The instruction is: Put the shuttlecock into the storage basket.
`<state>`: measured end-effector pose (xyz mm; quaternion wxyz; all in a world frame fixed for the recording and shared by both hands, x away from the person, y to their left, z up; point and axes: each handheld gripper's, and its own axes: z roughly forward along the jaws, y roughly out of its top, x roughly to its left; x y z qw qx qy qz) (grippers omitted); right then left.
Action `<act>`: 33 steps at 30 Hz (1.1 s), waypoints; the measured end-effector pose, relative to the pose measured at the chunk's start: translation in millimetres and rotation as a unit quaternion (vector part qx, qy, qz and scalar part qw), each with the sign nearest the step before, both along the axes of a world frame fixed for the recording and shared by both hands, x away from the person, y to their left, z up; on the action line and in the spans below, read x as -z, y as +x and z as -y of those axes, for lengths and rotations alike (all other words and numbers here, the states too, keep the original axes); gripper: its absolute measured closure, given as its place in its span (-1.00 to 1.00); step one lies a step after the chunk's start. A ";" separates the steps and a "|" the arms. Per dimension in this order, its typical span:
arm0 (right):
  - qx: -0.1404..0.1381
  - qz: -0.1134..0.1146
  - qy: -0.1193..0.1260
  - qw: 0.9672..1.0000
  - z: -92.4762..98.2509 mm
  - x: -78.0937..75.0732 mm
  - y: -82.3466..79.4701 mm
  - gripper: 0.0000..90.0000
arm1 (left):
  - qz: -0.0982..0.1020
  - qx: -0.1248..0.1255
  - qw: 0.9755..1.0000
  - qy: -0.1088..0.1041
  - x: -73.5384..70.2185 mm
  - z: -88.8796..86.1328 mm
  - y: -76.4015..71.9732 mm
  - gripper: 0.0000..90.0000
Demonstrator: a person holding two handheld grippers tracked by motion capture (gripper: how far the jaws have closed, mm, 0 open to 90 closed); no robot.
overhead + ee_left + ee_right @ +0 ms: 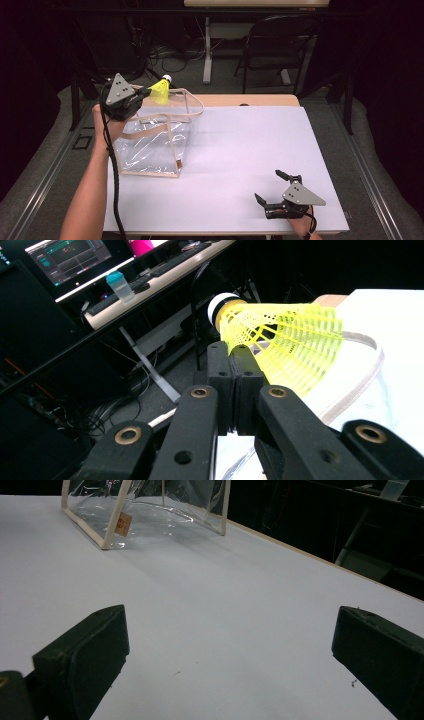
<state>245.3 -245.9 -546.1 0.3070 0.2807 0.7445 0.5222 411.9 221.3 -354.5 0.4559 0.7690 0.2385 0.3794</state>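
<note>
A yellow plastic mesh shuttlecock with a white cork tip (161,90) is held aloft in the left tool (141,93), just above the far rim of a clear plastic tote bag with beige webbing trim and handles (152,145). The left tool's jaws are seen pressed together on the edge of the yellow skirt in the left gripper view (280,342), with the cork pointing away from the bag, toward the dark room behind it. The bag is stood open on the white-topped desk (250,165), and nothing can be made out inside it through its clear walls.

The pick-up is judged to be done, and the carry to the bag nearly so; the shuttlecock is not yet inside. What is left, as far as can be read here, is for the shuttlecock to be brought over the bag's mouth, lowered past the beige handles and let go.

The right tool (272,187) is rested on the desk well apart from the bag, toward the person's side, with its jaws spread wide and nothing between them; in the right gripper view the two black pads (85,655) are shown far apart over bare desk, with the bag (150,510) beyond them. No part in the placing is being taken by it.
</note>
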 end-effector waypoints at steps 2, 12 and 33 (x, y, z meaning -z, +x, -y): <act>0.000 -0.001 0.000 1.000 -0.2 0.0 0.0 -0.97 | -0.002 -0.002 1.000 -0.001 1.2 -0.9 0.1 0.98; 0.000 0.000 -0.002 1.000 0.3 -0.2 -0.2 -0.97 | -0.003 -0.011 1.000 -0.008 3.7 -6.3 0.6 0.98; -0.001 -0.001 -0.001 1.000 -0.5 0.1 -0.1 -0.97 | -0.011 -0.039 0.999 -0.020 11.1 -24.1 -2.9 0.98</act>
